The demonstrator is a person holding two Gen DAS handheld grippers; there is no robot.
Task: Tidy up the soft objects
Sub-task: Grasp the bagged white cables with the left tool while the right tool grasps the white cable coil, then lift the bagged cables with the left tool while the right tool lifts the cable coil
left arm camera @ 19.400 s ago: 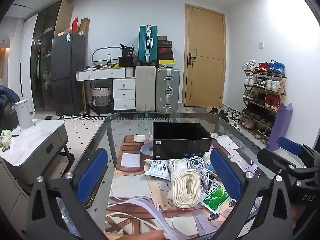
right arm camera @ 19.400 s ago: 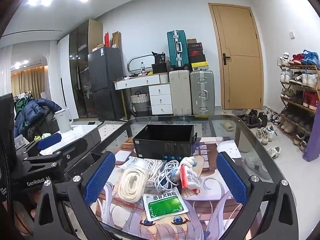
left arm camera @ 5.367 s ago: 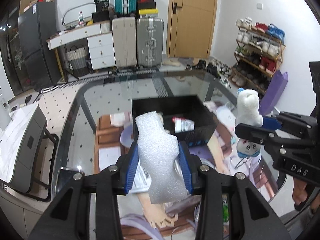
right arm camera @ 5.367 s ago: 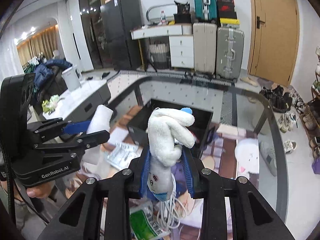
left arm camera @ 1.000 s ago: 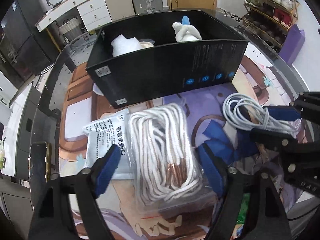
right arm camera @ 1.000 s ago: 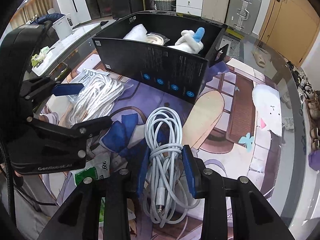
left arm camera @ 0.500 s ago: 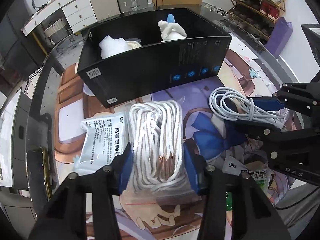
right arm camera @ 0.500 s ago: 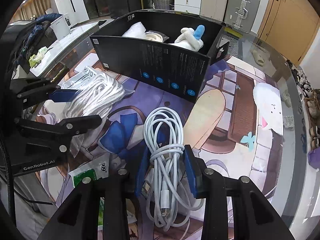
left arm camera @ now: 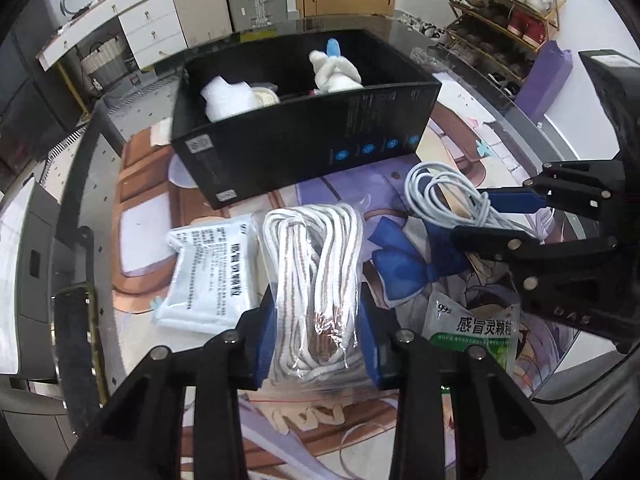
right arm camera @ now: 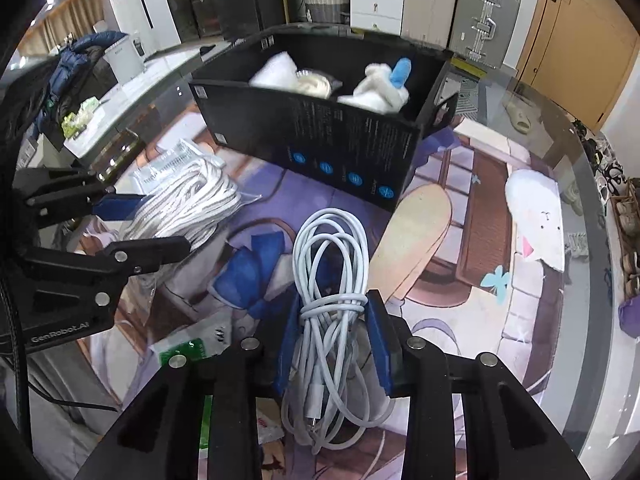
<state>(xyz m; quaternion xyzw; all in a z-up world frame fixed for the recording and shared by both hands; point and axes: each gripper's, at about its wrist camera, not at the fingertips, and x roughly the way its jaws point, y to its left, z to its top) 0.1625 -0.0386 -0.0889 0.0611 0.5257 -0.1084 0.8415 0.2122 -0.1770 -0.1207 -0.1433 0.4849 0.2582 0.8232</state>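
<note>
Bagged rope (left arm camera: pixel 320 280) between left gripper's (left arm camera: pixel 318 338) pads

Even indoor light, bright enough, no hard shadows. Pale glare runs along the right edge of the glass table (right arm camera: pixel 592 216). Both fisheye views bend hard at the rims, corners black. Slight motion blur smears the black box (left arm camera: pixel 304 132); the middle stays fairly sharp.
</note>
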